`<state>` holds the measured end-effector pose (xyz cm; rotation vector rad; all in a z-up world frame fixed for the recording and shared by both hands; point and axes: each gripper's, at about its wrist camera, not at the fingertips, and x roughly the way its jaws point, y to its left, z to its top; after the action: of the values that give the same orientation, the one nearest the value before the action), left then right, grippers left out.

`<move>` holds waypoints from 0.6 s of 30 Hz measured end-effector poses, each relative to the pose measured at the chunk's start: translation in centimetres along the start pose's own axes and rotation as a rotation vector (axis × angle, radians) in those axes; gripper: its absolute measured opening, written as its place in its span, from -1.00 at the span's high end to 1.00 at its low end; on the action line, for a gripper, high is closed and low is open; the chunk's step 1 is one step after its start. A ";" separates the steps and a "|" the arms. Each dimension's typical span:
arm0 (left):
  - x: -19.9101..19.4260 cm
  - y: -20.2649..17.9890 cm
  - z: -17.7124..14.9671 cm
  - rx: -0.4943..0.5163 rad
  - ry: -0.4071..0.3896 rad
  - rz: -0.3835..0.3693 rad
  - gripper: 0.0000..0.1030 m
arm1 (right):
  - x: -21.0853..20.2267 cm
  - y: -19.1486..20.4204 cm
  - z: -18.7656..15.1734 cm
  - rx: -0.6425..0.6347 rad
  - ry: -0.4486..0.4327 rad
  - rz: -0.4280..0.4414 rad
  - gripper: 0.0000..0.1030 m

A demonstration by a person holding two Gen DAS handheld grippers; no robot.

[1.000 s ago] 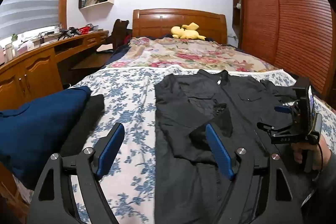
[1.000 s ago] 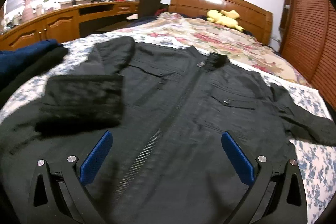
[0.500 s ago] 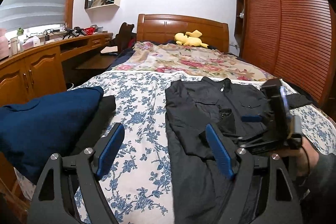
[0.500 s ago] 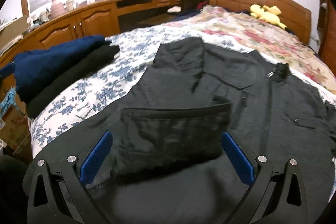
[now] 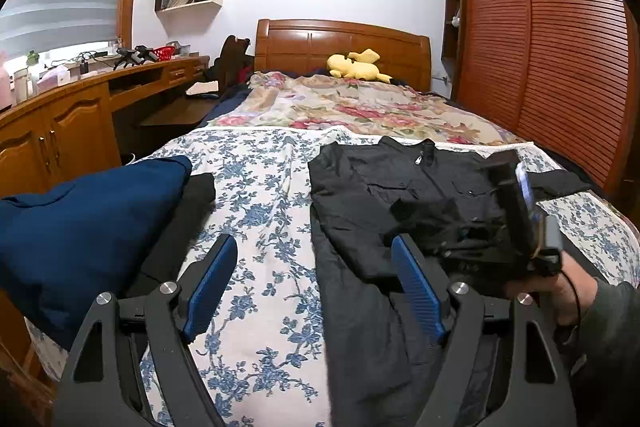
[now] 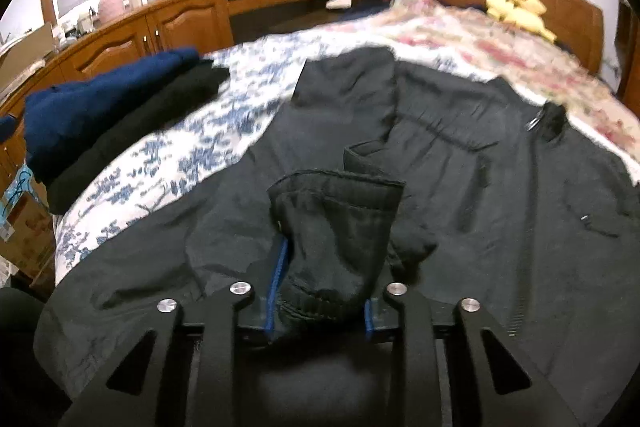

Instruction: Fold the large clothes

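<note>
A large black jacket (image 5: 404, 195) lies front up on the bed, collar toward the headboard; it fills the right wrist view (image 6: 500, 195). Its left sleeve is folded across the chest. My right gripper (image 6: 320, 291) is shut on the sleeve cuff (image 6: 340, 227), which bunches up between the blue pads. In the left wrist view the right gripper's body (image 5: 516, 219) sits over the jacket's middle. My left gripper (image 5: 316, 283) is open and empty, above the floral sheet beside the jacket's left edge.
A folded navy garment (image 5: 80, 227) on a black one (image 5: 180, 227) lies at the bed's left edge. A wooden desk (image 5: 80, 107) runs along the left wall. A yellow plush (image 5: 356, 67) sits by the headboard. A wooden wardrobe (image 5: 560, 67) stands on the right.
My right gripper moved left over the jacket to the folded sleeve and closed on its cuff. My left gripper drew back and stayed open.
</note>
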<state>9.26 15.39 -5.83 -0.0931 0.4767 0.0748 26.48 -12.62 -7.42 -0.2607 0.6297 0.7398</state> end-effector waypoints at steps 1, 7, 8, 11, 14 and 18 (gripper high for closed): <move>0.0 -0.3 0.0 0.004 0.001 -0.003 -0.56 | -1.1 -0.4 0.0 0.003 -0.034 0.001 0.49; 0.4 -2.3 -0.3 0.049 0.013 -0.003 -0.56 | -7.4 -2.8 -0.7 0.032 -0.191 -0.040 0.51; 0.4 -2.7 -0.4 0.055 0.017 -0.005 -0.56 | -8.5 -3.3 -0.9 0.034 -0.213 -0.055 0.52; 0.5 -4.0 -0.6 0.074 0.027 -0.013 -0.56 | -11.1 -4.0 -1.8 0.044 -0.255 -0.097 0.51; 0.5 -5.5 -0.7 0.084 0.035 -0.033 -0.56 | -13.1 -4.6 -3.4 0.061 -0.267 -0.127 0.51; 0.6 -7.6 -0.7 0.109 0.039 -0.073 -0.56 | -13.0 -4.8 -5.4 0.074 -0.238 -0.180 0.45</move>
<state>10.21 7.83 -6.14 -0.0048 0.5153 -0.0247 20.11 -25.53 -3.66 -0.1557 0.4009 0.5621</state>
